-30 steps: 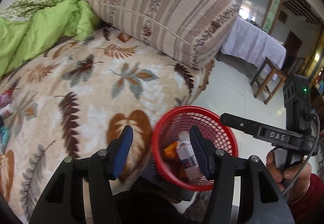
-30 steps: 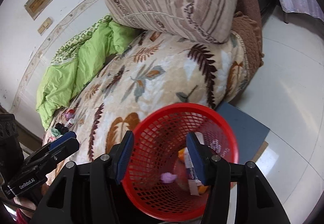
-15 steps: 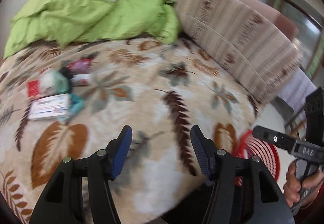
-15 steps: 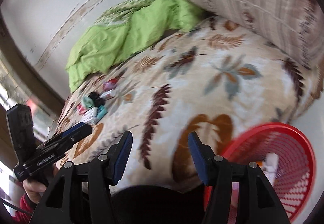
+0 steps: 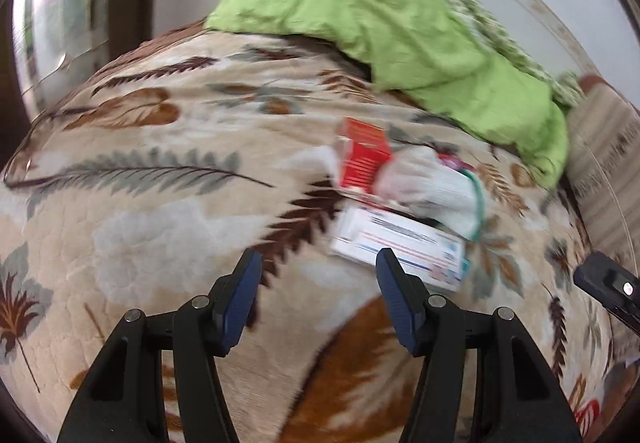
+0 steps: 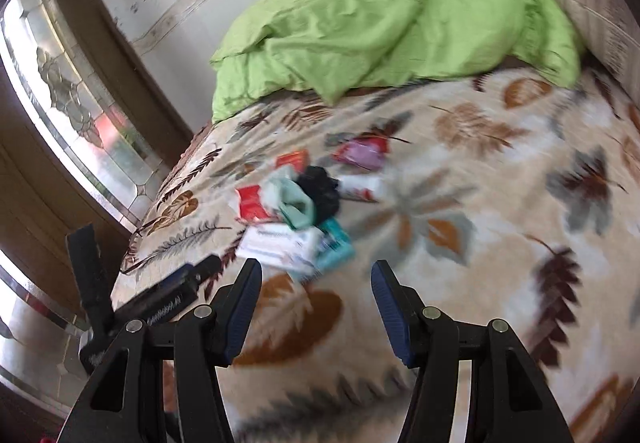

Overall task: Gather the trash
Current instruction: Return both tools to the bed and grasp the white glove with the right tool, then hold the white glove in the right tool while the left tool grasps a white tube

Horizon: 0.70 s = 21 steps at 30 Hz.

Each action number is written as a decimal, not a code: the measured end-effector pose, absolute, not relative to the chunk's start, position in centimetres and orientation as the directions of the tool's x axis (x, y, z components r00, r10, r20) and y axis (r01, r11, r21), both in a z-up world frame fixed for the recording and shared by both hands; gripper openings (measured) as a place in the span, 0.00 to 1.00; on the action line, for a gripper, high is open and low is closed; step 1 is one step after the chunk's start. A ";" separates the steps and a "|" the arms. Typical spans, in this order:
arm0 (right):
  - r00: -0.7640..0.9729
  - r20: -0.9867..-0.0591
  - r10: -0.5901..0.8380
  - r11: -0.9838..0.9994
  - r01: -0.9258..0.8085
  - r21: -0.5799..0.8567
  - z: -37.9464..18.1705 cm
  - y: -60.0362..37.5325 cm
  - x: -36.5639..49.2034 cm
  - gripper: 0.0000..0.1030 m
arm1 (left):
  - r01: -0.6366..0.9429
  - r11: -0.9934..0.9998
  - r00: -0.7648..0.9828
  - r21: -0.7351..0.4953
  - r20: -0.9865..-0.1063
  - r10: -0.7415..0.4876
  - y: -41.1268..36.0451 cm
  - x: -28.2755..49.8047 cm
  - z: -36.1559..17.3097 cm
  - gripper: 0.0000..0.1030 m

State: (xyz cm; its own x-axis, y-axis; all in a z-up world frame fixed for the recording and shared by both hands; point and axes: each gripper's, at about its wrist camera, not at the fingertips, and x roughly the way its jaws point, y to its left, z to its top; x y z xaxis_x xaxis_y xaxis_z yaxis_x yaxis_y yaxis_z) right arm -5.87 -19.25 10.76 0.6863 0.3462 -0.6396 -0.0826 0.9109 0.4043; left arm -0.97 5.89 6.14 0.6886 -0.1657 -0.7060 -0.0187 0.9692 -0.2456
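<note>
A pile of trash lies on the leaf-patterned blanket (image 5: 168, 227). In the left wrist view I see a white box (image 5: 400, 243), a red packet (image 5: 362, 157) and a crumpled white-green wrapper (image 5: 432, 189). My left gripper (image 5: 318, 283) is open and empty, just short of the white box. In the right wrist view the pile shows the white box (image 6: 276, 243), a red packet (image 6: 250, 201), a teal packet (image 6: 338, 245), a black item (image 6: 320, 189) and a pink-red wrapper (image 6: 362, 153). My right gripper (image 6: 316, 289) is open and empty, hovering near the pile. The red basket is out of view.
A green quilt (image 6: 360, 31) is bunched at the back of the bed by the wall. A striped cushion (image 5: 604, 171) lies at the right. A glass-panelled door (image 6: 72, 115) stands at the left. The left gripper's body (image 6: 152, 299) shows at lower left.
Both grippers have swung left from the red basket across the bed to the trash pile. The basket has left both views. Both stay open and empty.
</note>
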 end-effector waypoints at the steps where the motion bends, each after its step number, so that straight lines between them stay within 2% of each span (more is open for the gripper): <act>1: 0.684 -0.642 0.346 0.915 -0.094 0.393 10.5 -18.0 -4.0 0.59 | -0.037 0.971 0.692 -0.238 -0.707 -0.147 6.4 -0.8 6.1 0.57; 6: 0.681 -0.668 0.300 0.943 -0.108 0.313 9.0 -14.0 1.9 0.58 | -0.058 0.968 0.689 -0.245 -0.711 -0.139 7.2 -0.3 5.9 0.57; 9: 0.674 -0.686 0.274 0.955 -0.106 0.277 7.9 -12.7 4.2 0.31 | -0.049 0.964 0.681 -0.262 -0.715 -0.159 7.3 -0.2 5.8 0.57; 10: 0.668 -0.697 0.259 0.961 -0.106 0.255 7.4 -12.3 4.6 0.14 | -0.046 0.964 0.680 -0.262 -0.715 -0.162 7.2 -0.2 5.8 0.57; 11: 0.670 -0.703 0.237 0.968 -0.098 0.233 7.2 -12.1 4.6 0.09 | -0.043 0.963 0.681 -0.264 -0.713 -0.165 7.2 -0.2 5.9 0.57; 16: 0.652 -0.718 0.245 0.963 -0.078 0.258 6.0 -13.1 2.9 0.05 | -0.038 0.958 0.680 -0.283 -0.710 -0.183 7.1 -0.2 5.9 0.57; 21: 0.569 -0.689 0.449 0.881 -0.152 0.449 4.6 -13.2 -1.0 0.05 | -0.045 0.956 0.687 -0.289 -0.704 -0.180 7.4 -0.6 6.1 0.57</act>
State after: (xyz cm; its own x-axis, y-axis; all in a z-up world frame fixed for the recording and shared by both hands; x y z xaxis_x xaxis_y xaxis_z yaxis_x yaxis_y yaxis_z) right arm -1.01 -13.18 4.59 0.5692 0.4489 -0.6888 -0.1518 0.8808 0.4485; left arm -0.55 7.42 6.05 0.6873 -0.1801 -0.7037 -0.0455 0.9562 -0.2892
